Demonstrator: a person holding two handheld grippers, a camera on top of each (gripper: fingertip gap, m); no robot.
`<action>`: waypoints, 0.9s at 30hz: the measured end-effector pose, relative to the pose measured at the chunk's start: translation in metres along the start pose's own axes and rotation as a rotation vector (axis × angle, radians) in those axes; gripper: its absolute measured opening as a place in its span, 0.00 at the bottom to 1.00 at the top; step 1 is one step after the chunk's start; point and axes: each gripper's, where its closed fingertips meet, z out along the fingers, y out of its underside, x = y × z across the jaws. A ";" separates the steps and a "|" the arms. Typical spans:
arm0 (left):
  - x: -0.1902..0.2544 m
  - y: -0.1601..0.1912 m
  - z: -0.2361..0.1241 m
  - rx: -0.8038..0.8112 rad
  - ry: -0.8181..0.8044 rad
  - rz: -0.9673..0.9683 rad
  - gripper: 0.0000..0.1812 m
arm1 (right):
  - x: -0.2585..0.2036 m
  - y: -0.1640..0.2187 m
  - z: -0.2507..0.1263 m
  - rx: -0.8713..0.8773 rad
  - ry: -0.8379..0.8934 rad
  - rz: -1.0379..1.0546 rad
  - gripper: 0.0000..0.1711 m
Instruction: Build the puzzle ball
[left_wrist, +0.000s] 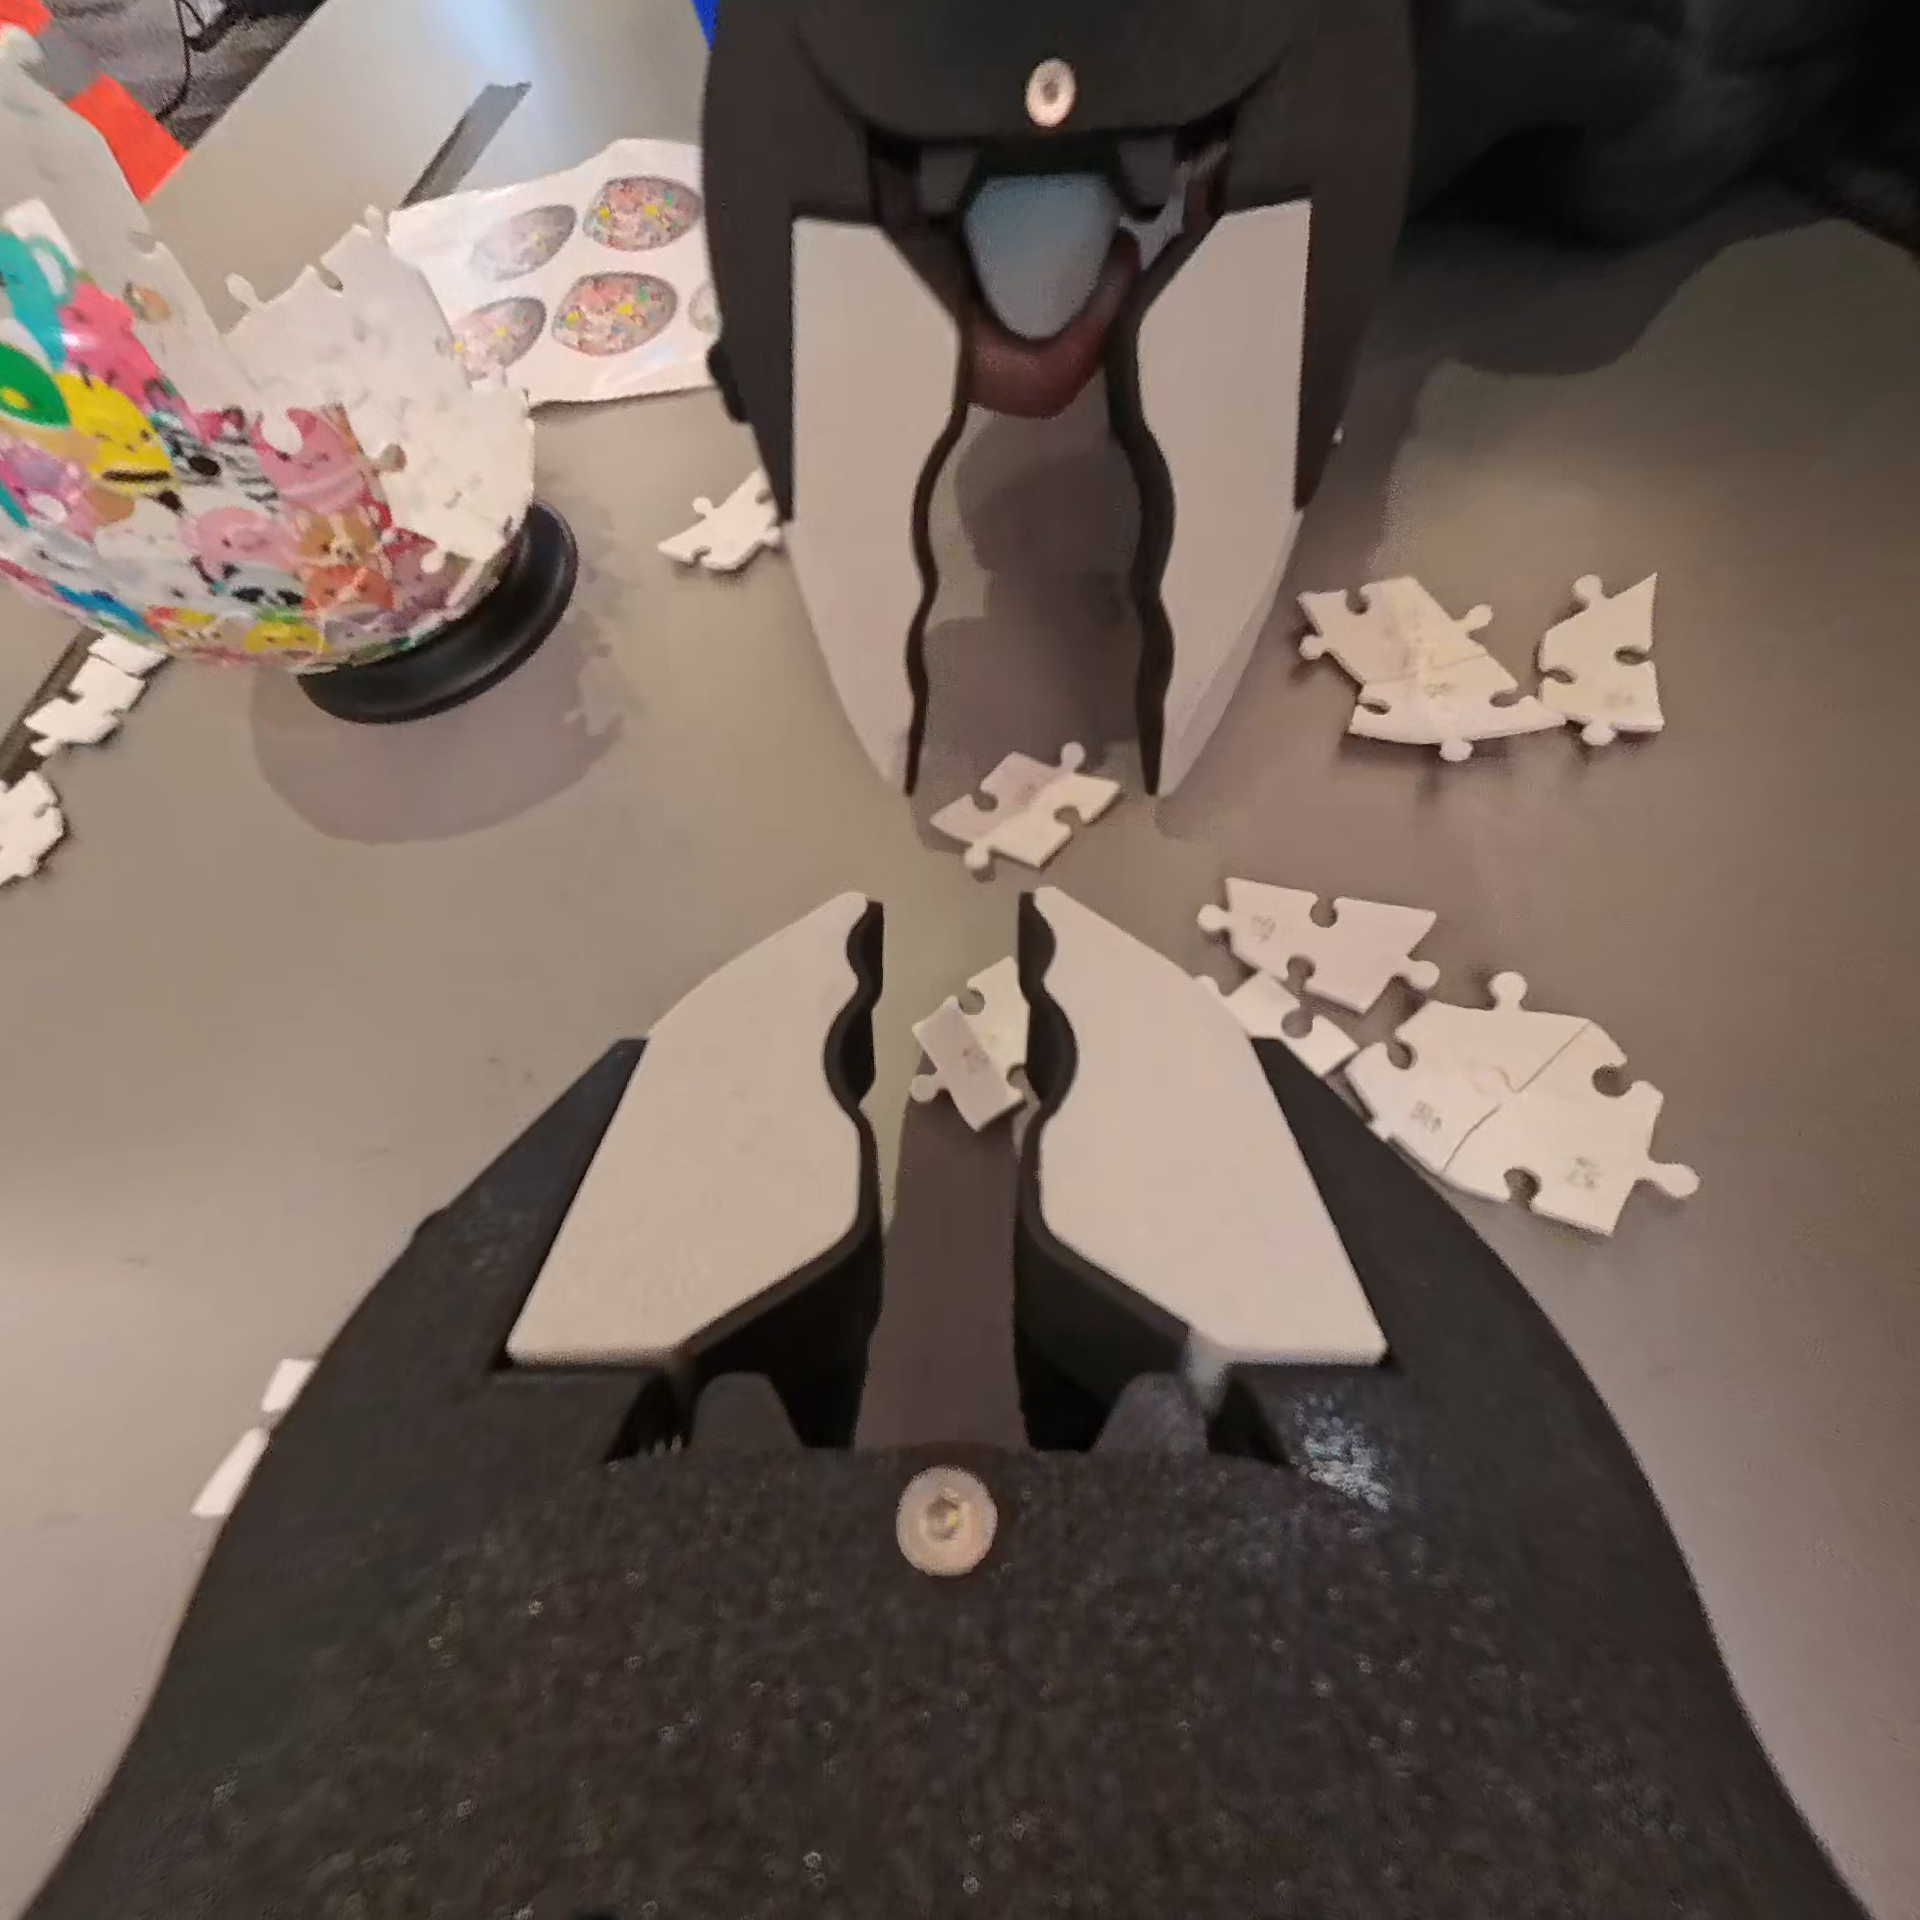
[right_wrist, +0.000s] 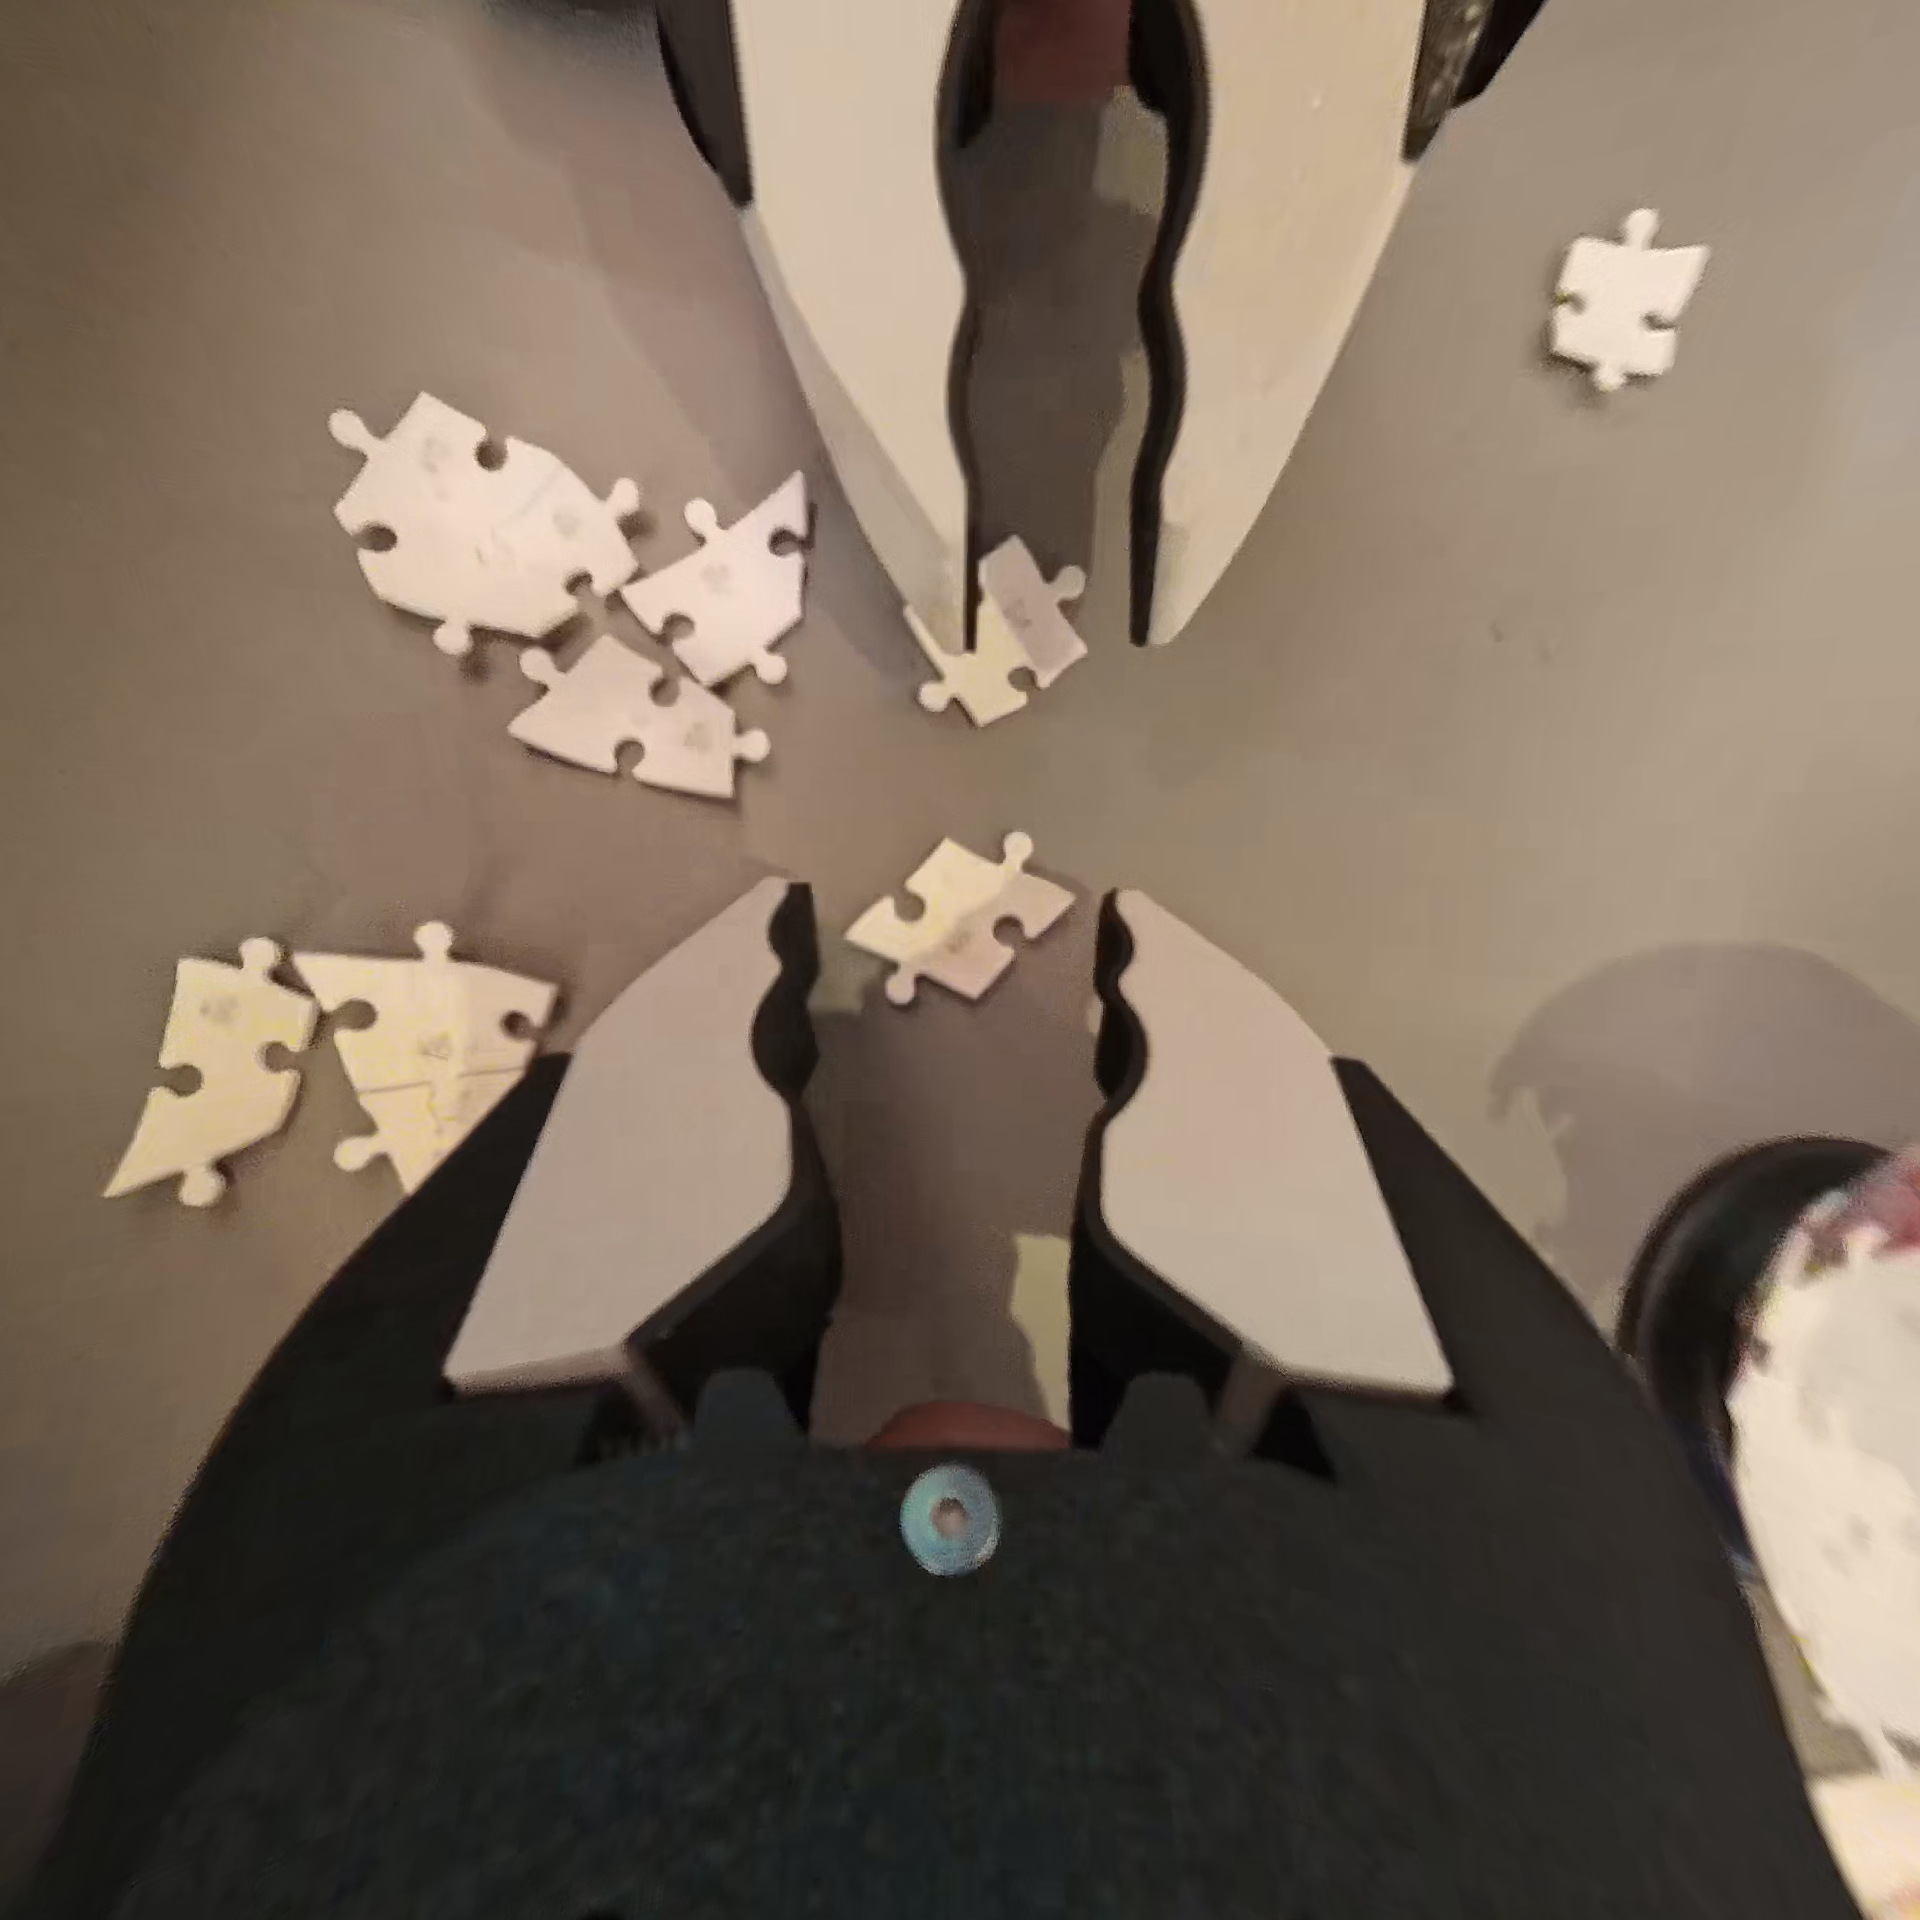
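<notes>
While both grippers face off over desk (left_wrist: 520, 987), left gripper (left_wrist: 951, 914) fingers open narrow, right gripper (right_wrist: 956, 904) wider, both empty. Loose piece (right_wrist: 961, 920) between right fingers. Half-built ball (left_wrist: 239, 499) far left. Thin, light, slippery; pinch edges.

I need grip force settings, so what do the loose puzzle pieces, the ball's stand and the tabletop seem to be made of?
Loose puzzle pieces: probably rigid plastic, matte white backs, since they lie slightly curved with clean edges. Stand: black, smooth, faintly glossy ring, likely plastic. Tabletop: grey, smooth, satin; soft reflections suggest laminate, though I cannot be sure.
</notes>
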 end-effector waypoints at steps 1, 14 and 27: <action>0.001 0.002 0.000 0.000 0.006 -0.011 0.13 | 0.000 0.002 0.005 -0.024 -0.025 0.006 0.32; -0.002 -0.003 -0.004 0.055 0.021 -0.104 0.13 | 0.002 -0.013 -0.006 0.118 0.019 -0.006 0.17; 0.043 -0.106 -0.083 0.744 0.998 -0.795 0.23 | -0.039 -0.128 -0.104 0.873 -0.140 -0.106 0.16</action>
